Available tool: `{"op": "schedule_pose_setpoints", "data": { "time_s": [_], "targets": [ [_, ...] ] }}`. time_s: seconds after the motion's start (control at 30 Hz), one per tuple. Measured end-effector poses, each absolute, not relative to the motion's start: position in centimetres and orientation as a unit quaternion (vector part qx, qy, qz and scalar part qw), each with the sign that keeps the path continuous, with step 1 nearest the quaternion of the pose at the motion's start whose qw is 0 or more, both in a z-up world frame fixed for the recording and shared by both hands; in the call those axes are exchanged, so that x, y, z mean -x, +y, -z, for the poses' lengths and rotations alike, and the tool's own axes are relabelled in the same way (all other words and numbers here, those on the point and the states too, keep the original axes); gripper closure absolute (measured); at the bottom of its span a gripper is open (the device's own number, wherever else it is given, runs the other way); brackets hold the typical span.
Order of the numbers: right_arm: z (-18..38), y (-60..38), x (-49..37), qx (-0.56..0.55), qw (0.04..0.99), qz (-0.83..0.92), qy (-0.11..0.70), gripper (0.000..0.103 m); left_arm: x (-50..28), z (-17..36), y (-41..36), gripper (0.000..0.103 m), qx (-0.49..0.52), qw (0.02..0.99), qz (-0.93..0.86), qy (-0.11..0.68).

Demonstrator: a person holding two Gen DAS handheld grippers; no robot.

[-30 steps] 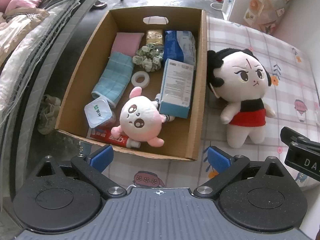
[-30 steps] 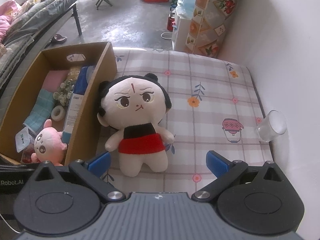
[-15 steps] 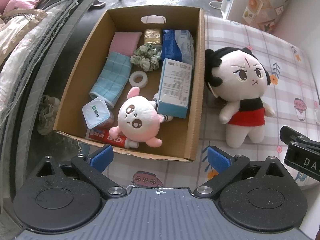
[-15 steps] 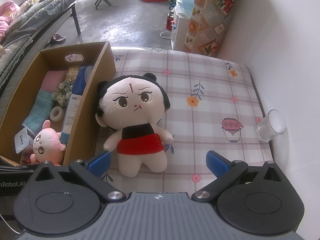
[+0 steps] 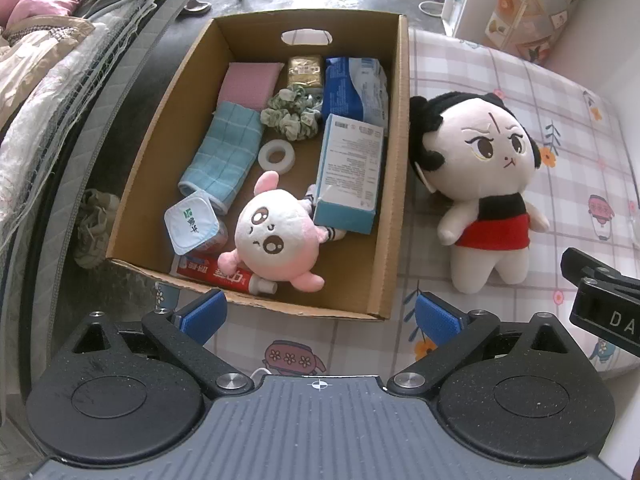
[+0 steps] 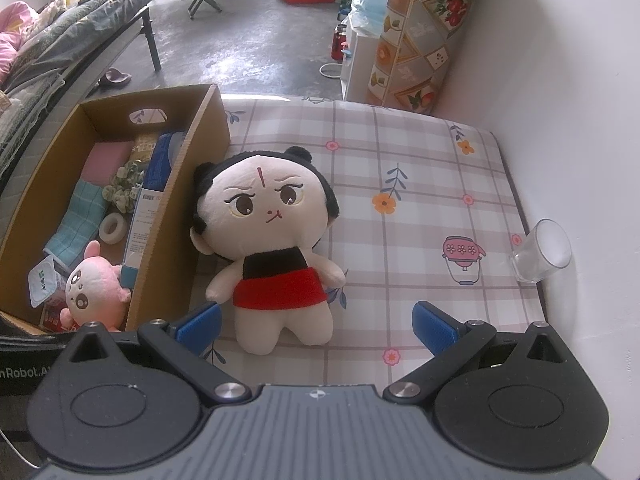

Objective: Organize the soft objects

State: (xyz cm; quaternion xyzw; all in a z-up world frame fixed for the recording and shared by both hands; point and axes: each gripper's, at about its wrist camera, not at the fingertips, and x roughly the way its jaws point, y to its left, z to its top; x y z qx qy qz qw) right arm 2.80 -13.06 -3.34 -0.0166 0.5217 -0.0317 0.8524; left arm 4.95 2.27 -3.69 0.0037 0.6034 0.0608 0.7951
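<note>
"DA" reads on the right gripper (image 6: pixel 316 322), spread wide, black-haired red-skirted plush doll (image 6: pixel 272 240) just ahead; left gripper (image 5: pixel 320 316) also spread, facing the brown cardboard box (image 5: pixel 394 160).

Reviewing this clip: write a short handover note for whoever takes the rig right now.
Left gripper: jaws open, holding nothing, above the near edge of the brown cardboard box.
Right gripper: jaws open, holding nothing, in front of the black-haired plush doll in red.
Done: pink round plush toy lies in the box.
Left: the doll lies on the checked cloth beside the box, ungrasped.
</note>
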Motion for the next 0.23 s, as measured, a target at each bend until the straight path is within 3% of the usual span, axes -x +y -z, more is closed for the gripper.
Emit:
{"op": "schedule_pose_setpoints", "data": {
  "time_s": [0.23],
  "targets": [
    [3.35,-13.13,-2.86,0.017,0.853,0.032,0.521,0.0,-4.95,3.69,2.26,0.002,-0.003,0.795,-0.061,0.604]
  ]
}}
